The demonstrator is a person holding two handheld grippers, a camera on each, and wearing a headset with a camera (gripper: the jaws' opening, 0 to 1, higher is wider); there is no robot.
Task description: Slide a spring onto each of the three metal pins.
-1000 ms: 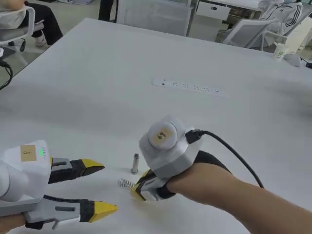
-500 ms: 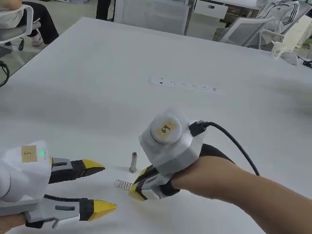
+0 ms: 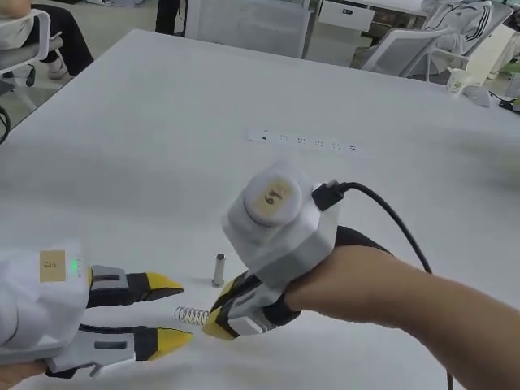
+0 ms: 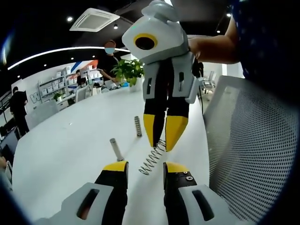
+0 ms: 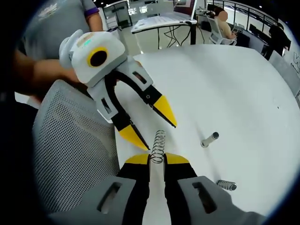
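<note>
My right gripper (image 3: 213,323) is shut on one end of a small wire spring (image 3: 191,315) held low over the white table (image 3: 244,97). The spring (image 5: 158,140) sticks out from the shut jaws toward my left gripper (image 5: 152,125). My left gripper (image 3: 171,310) is open, and the spring's free end (image 4: 149,163) reaches the gap between its yellow tips. My right gripper (image 4: 163,136) faces it from above. A bare metal pin (image 3: 218,270) stands just behind the spring; the same pin (image 4: 115,149) (image 5: 209,139) is beside both grippers.
A second spring (image 5: 226,184) lies on the table near the pin, also seen as a coil (image 4: 138,126) further back. A white power strip (image 3: 307,142) lies across the table's middle. Mesh office chairs (image 3: 406,53) stand beyond the far edge.
My right gripper has carried the spring a little left and nearer, away from the pin, up to the left gripper's open tips. The left gripper has hardly moved.
</note>
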